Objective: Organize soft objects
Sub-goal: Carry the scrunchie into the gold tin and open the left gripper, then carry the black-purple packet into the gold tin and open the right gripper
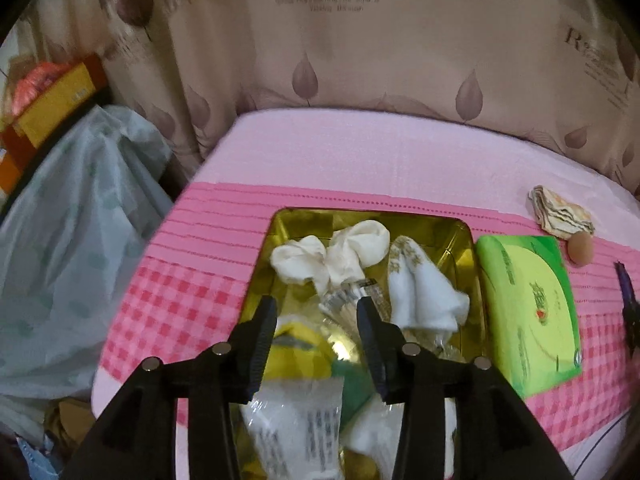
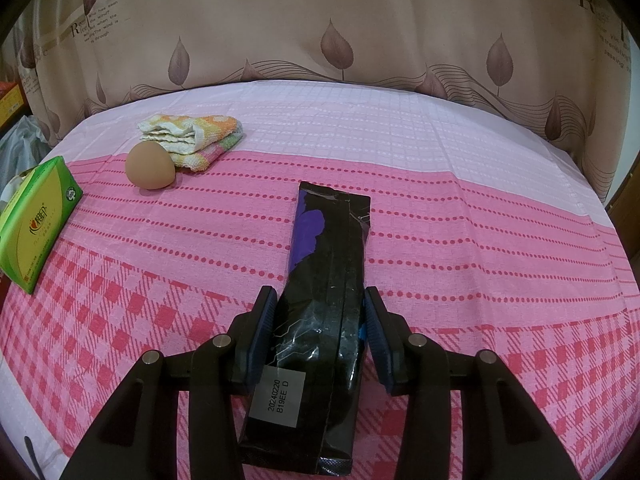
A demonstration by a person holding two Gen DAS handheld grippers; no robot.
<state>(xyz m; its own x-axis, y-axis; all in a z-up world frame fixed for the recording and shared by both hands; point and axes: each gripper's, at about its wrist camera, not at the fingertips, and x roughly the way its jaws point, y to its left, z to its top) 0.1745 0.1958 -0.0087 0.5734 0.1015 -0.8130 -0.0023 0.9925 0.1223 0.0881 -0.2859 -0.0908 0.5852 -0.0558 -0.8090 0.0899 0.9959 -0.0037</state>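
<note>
Black fingers of the right gripper (image 2: 318, 312) are flanking a long black packet (image 2: 320, 312) with a purple patch and a white date label; the pads look pressed to its sides, though whether they are truly clamping it I cannot tell. That packet is lying lengthwise on the pink checked cloth (image 2: 480, 240), pointing away from the camera. Further out to the left, a brown egg-shaped object (image 2: 150, 165) is sitting just beside a folded striped towel (image 2: 196, 136), and a green tissue pack (image 2: 36, 220) is lying at the left edge.

Over on the left gripper (image 1: 318, 320), the fingers are standing apart with nothing between them, hanging above a gold tin (image 1: 468, 256). Inside the tin, a clear plastic wrapper (image 1: 292, 424) is lying nearest, with something yellow (image 1: 300, 344) behind it, a cream knotted cloth (image 1: 332, 256) toward the far wall and a white embroidered cloth (image 1: 424, 292) to its right. A beige leaf-print curtain (image 1: 360, 60) is hanging behind the table.
</note>
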